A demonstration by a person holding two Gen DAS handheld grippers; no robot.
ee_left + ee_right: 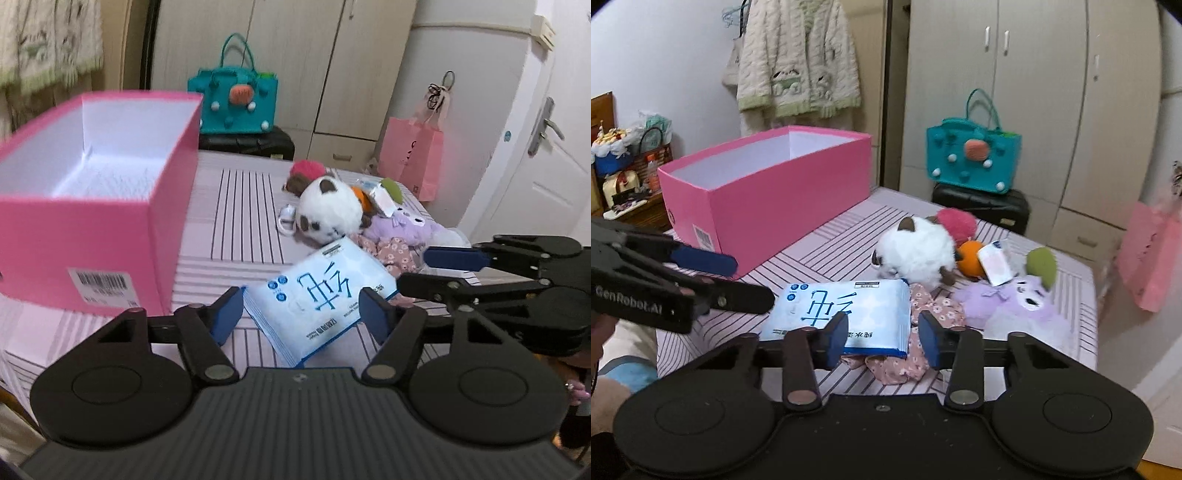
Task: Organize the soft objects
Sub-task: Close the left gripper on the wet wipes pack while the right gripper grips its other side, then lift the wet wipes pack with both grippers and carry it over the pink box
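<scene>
A light-blue tissue pack (317, 291) (842, 310) lies flat on the striped bed sheet (240, 221). My left gripper (303, 314) (755, 280) straddles it from one side, jaws apart, and the pack runs on under one finger. My right gripper (884, 332) (413, 269) comes from the other side, over the pack's near corner and a floral cloth (923, 306); a gap shows beside one pad. Behind them lie a white panda plush (916, 251) and a purple plush (1015, 299). An open pink box (92, 240) (775, 206) stands on the bed, nothing visible inside.
A pink pompom (956, 221), an orange toy (969, 258) and a small packet (995, 264) lie among the plush toys. A teal bag (971, 158) sits on a black suitcase (982, 206) past the bed. A pink paper bag (413, 158) hangs near the door (546, 147).
</scene>
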